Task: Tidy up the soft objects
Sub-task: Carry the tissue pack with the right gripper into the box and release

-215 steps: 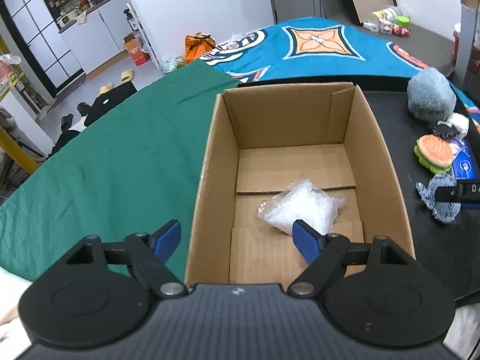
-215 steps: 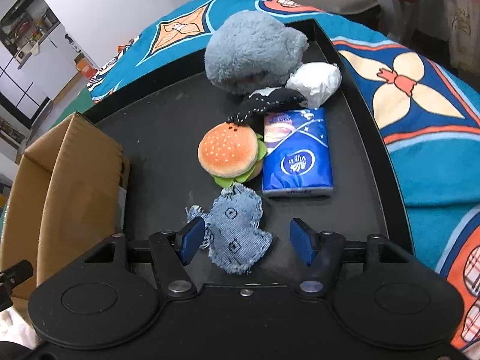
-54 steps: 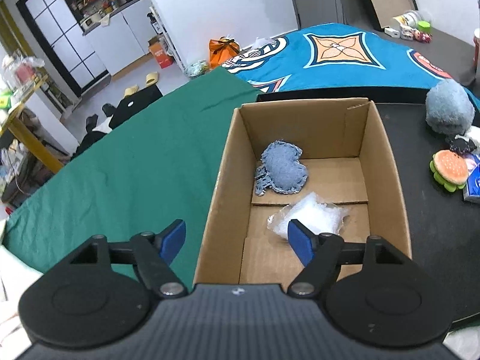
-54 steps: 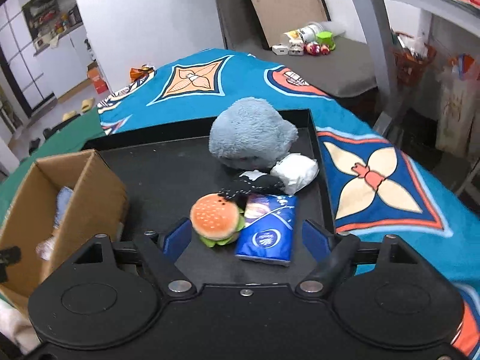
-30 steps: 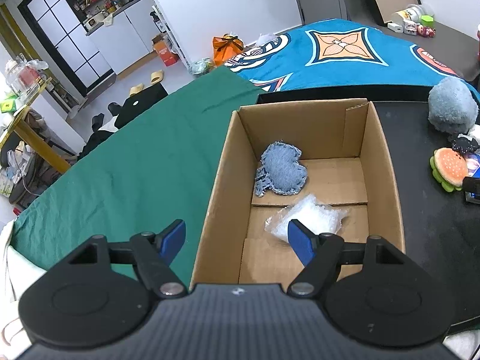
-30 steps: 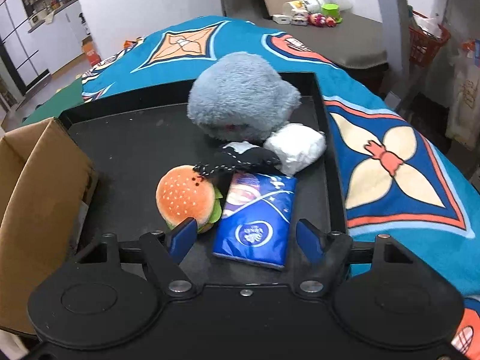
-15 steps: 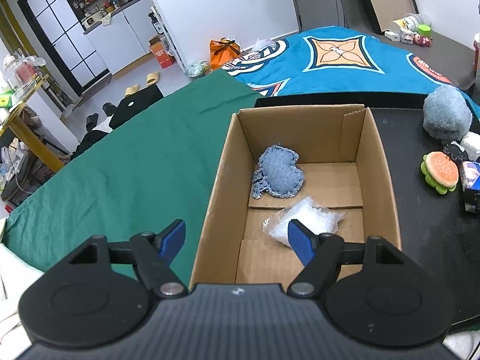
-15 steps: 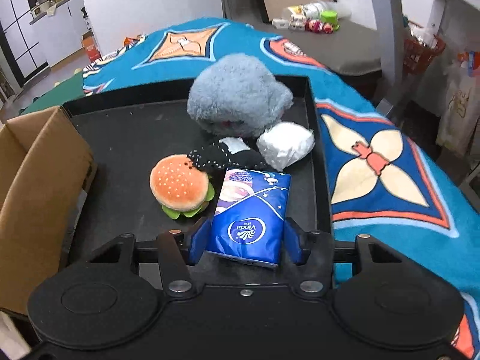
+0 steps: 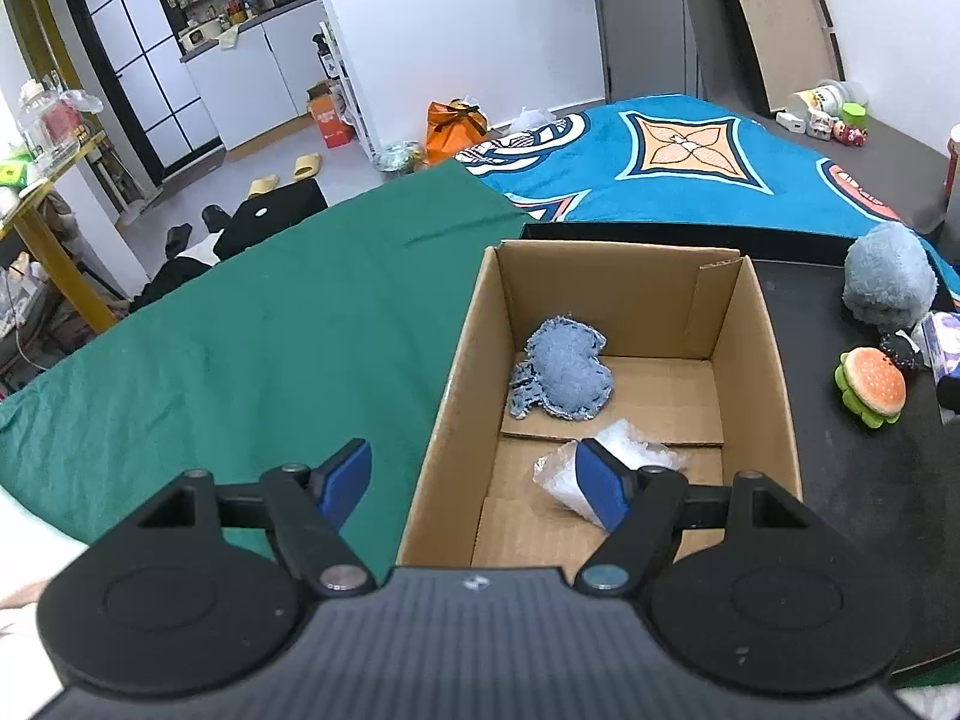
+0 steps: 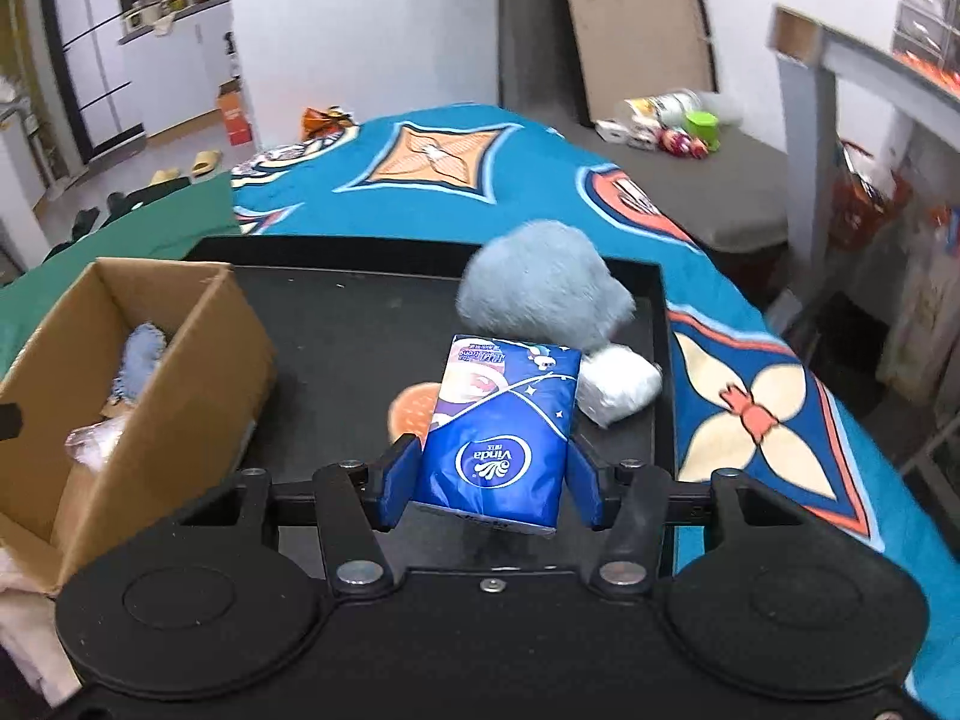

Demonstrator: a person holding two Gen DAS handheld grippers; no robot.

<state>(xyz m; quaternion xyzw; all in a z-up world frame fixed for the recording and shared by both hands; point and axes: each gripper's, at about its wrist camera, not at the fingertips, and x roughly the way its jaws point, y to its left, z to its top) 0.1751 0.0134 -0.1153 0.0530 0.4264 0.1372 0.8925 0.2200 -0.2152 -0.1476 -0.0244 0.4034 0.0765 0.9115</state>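
Black tray [image 10: 360, 324], burger toy [image 10: 408, 411] half behind tissue pack [image 10: 498, 432]

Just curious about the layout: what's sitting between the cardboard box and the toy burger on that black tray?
Nothing: in the left wrist view, only bare black tray separates the cardboard box from the toy burger.

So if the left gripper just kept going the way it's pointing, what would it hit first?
Probably the near left wall of the cardboard box, which sits between the open left gripper's fingers; depth is hard to judge.
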